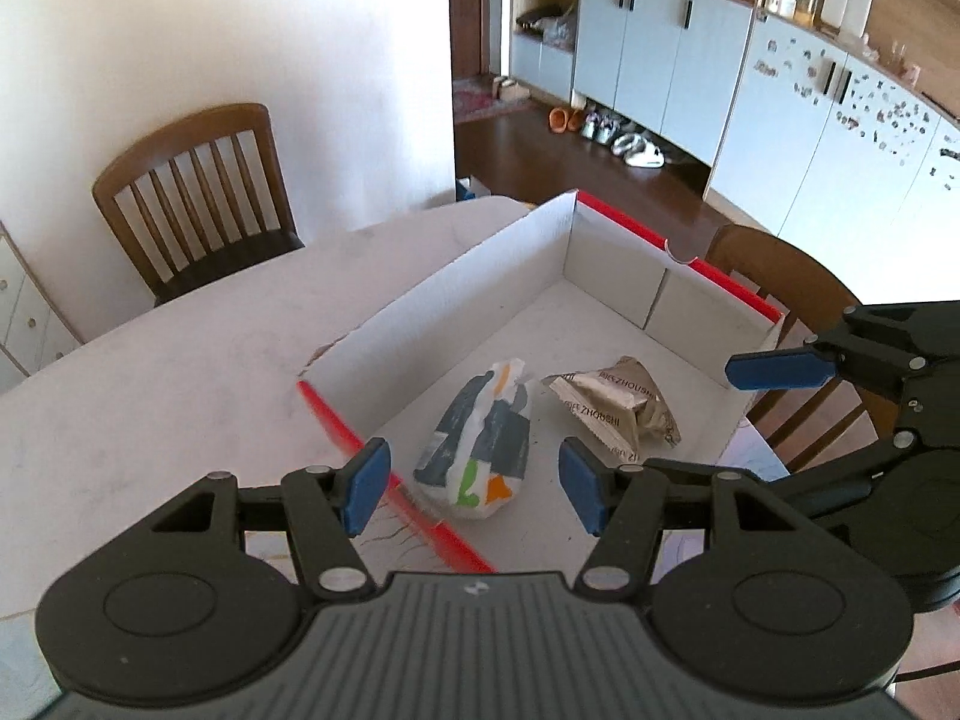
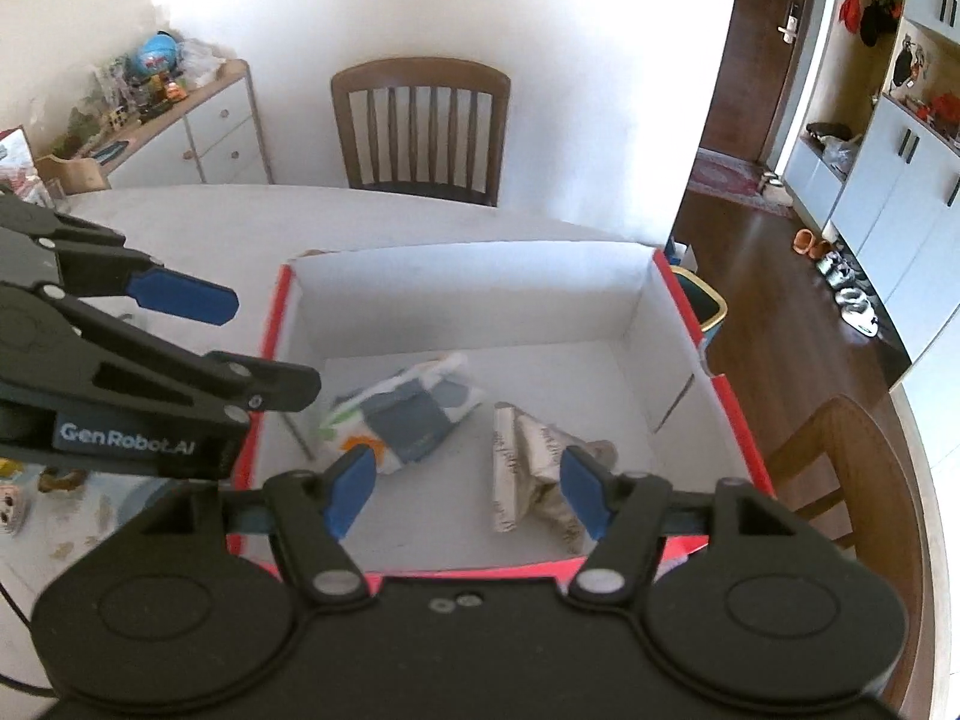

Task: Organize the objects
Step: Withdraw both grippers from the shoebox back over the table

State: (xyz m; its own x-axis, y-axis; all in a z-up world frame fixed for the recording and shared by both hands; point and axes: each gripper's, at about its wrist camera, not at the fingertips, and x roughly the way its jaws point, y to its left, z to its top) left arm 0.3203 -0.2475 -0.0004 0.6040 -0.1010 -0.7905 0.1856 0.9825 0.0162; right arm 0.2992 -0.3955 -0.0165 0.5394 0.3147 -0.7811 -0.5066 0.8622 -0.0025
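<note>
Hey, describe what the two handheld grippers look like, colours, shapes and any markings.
Both the left gripper and the right gripper are matte black plastic with ribbed bodies, round pivot housings and silver rivets on angular linkages. Their jaws end in flat blue pads. White "GenRobot.AI" lettering marks the left one's side. No sleeves or hands show.

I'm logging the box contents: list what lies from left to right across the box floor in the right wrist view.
Left wall of the red-edged box → white, blue and orange packet → beige printed packet → right wall of the box. Both packets lie loose on the floor, apart from each other.
</note>
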